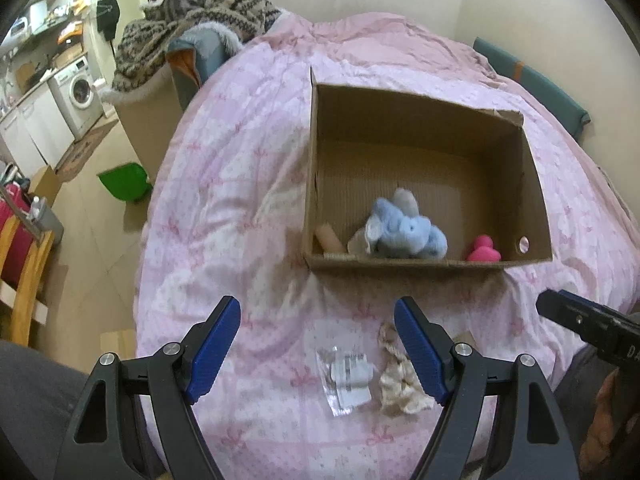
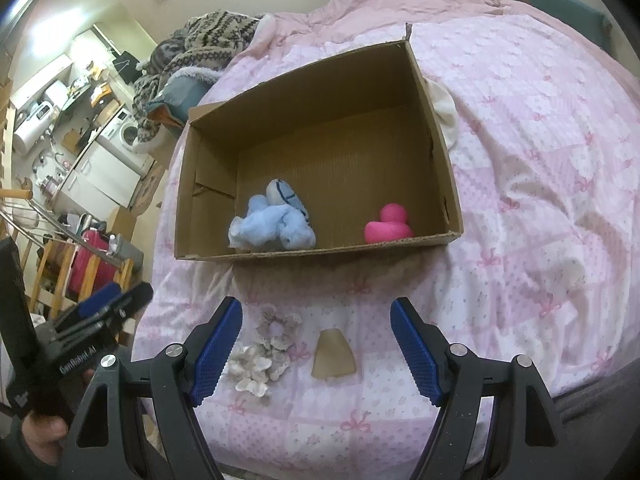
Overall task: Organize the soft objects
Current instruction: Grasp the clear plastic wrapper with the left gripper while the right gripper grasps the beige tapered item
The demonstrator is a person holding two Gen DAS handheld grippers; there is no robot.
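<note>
Lying between right tongs point(image 2: 316, 344): scrunchie point(image 2: 262, 354)

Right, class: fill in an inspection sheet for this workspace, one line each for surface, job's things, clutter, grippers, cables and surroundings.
Surface: pink quilt, rumpled.
Job's things: cardboard box holds blue plush toy, pink duck and a tan roll; cream scrunchie and tan wedge lie on the quilt before the box.
Clutter: clear plastic packet beside the scrunchie.
Grippers: left gripper and right gripper open, empty.
Cables: nothing seen.
Surroundings: knitted blanket pile, washing machine, green bin.
</note>
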